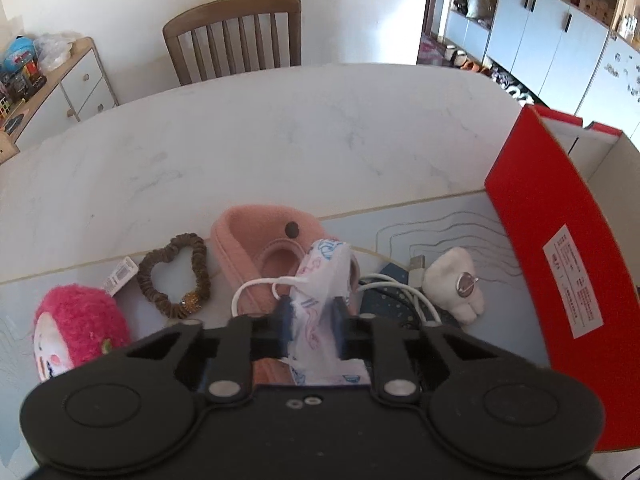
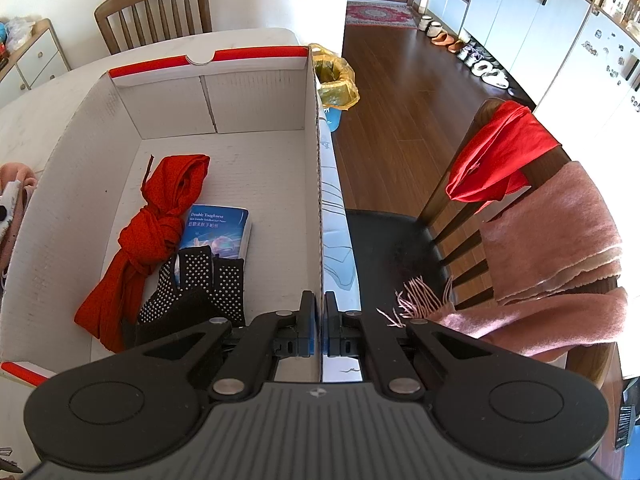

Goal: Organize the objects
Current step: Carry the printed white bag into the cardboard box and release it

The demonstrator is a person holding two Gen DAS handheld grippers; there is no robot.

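My left gripper [image 1: 311, 312] is shut on a white face mask [image 1: 320, 276] with blue and pink print, its ear loop [image 1: 256, 286] dangling to the left. Under it lies a pink fleece item [image 1: 256, 236]. Around it on the blue mat [image 1: 440, 216] are a brown scrunchie [image 1: 176, 276], a pink plush toy [image 1: 76, 328], a white tooth plush [image 1: 456, 284] and a white cable [image 1: 404, 292]. My right gripper [image 2: 320, 320] is shut on the right wall of the red and white box [image 2: 316, 184]. Inside the box lie a red scarf [image 2: 156, 232], a blue tissue pack [image 2: 220, 232] and black dotted gloves [image 2: 200, 292].
The box's red side [image 1: 552, 216] stands close on the right in the left wrist view. A wooden chair [image 1: 236, 36] is behind the white marble table [image 1: 260, 132]. Right of the box, a chair [image 2: 460, 240] carries a red cloth [image 2: 496, 152] and a pink scarf [image 2: 552, 256]. A bin with a yellow bag [image 2: 336, 80] sits on the floor.
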